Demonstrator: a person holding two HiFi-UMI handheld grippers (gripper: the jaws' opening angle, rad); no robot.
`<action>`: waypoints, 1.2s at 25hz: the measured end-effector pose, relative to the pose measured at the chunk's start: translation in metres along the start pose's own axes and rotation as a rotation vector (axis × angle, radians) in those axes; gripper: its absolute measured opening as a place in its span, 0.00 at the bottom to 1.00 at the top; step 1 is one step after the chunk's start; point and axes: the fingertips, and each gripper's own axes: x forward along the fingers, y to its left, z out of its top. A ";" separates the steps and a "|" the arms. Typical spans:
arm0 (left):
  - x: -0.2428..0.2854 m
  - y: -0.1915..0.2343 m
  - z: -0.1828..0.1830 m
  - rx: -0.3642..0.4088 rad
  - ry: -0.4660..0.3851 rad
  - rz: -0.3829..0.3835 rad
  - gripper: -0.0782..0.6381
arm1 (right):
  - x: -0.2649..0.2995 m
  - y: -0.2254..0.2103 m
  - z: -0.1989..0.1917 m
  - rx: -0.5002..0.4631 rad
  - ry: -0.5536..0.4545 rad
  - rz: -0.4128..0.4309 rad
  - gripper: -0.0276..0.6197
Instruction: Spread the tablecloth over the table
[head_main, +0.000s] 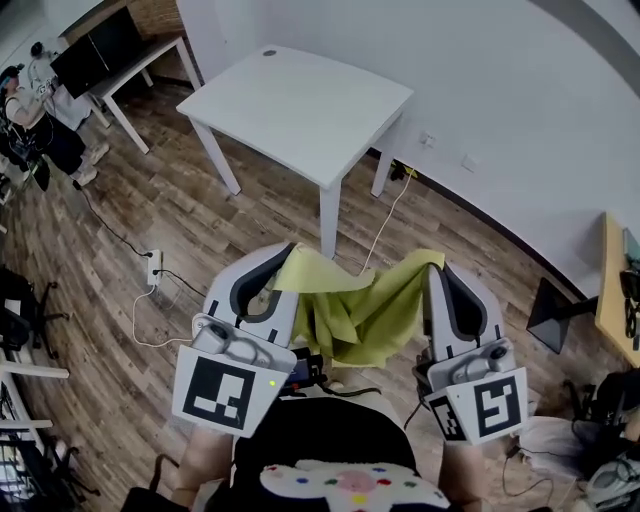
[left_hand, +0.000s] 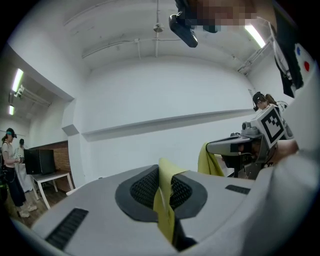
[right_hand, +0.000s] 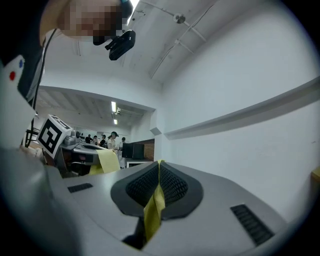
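Observation:
A yellow-green tablecloth (head_main: 358, 305) hangs bunched between my two grippers, above the wooden floor. My left gripper (head_main: 285, 262) is shut on one corner of it; that corner shows as a yellow strip (left_hand: 164, 200) pinched between the dark pads. My right gripper (head_main: 436, 264) is shut on the other corner, seen as a thin yellow fold (right_hand: 153, 205) between its pads. The white square table (head_main: 300, 105) stands ahead of both grippers, bare, with the cloth short of its near corner. Each gripper shows in the other's view, holding cloth (left_hand: 210, 159) (right_hand: 107, 160).
A white wall (head_main: 520, 120) runs behind and to the right of the table. A power strip (head_main: 155, 268) and cables lie on the floor at the left. A desk with a monitor (head_main: 110, 45) and a person (head_main: 40, 120) stand at the far left. A wooden desk edge (head_main: 615, 290) is at the right.

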 end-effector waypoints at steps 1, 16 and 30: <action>0.006 0.008 -0.002 -0.004 -0.005 -0.009 0.13 | 0.009 0.000 -0.002 -0.004 0.003 -0.007 0.09; 0.111 0.158 -0.009 -0.049 0.000 -0.133 0.13 | 0.182 -0.022 0.004 -0.018 0.055 -0.161 0.09; 0.170 0.256 -0.016 -0.076 -0.030 -0.199 0.13 | 0.291 -0.031 0.013 -0.106 0.079 -0.254 0.09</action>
